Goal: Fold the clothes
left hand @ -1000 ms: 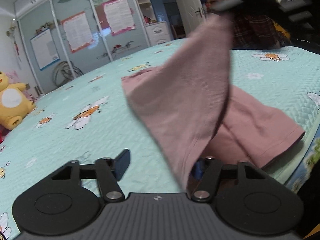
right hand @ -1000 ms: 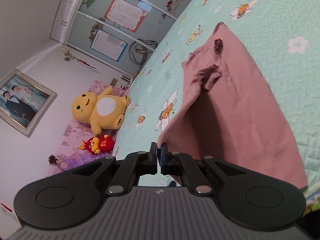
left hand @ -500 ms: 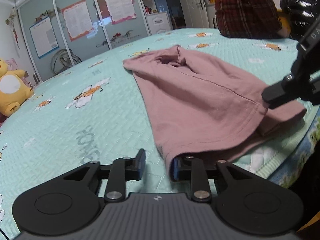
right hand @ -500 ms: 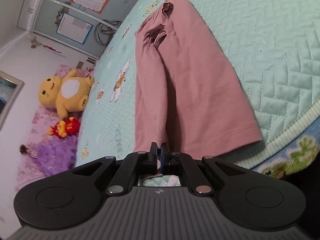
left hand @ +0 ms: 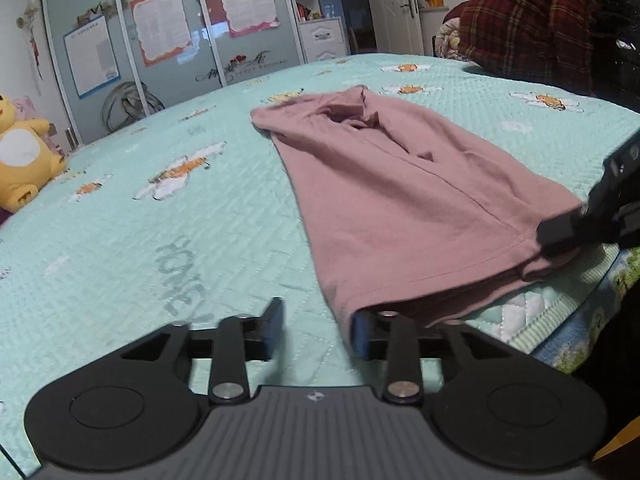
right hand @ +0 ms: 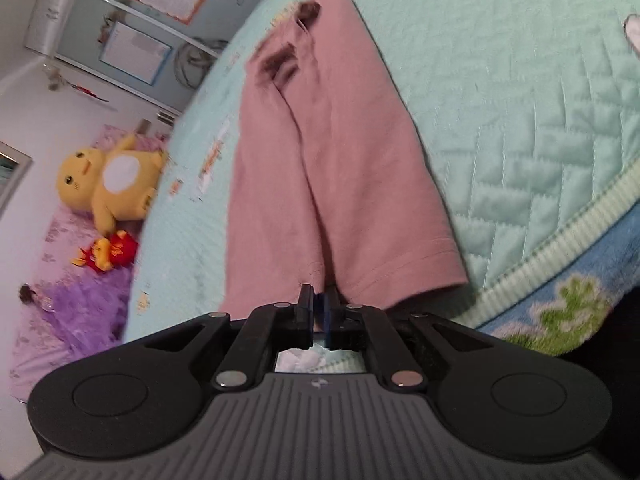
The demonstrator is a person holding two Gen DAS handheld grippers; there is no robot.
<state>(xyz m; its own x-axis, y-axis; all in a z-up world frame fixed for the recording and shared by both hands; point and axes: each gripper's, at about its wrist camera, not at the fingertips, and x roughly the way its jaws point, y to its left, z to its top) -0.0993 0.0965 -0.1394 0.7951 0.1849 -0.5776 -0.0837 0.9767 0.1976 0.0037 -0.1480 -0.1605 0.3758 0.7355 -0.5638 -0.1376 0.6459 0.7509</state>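
Pink garment [left hand: 404, 200] lies folded lengthwise on the green quilted bed [left hand: 192, 240], its hem toward me near the bed's edge. My left tool [left hand: 316, 328] stands spread, its jaws having just been opening, with the near hem corner against the right finger but not pinched. My right tool [right hand: 319, 312] is almost pressed together and has just begun to part; the other hem corner sits at its tips, and whether cloth is between the pads I cannot tell. I judge this the release after laying the fold. To do it well, I should let both corners drop flat, draw back low without dragging fabric, then check the edges line up before the next fold.
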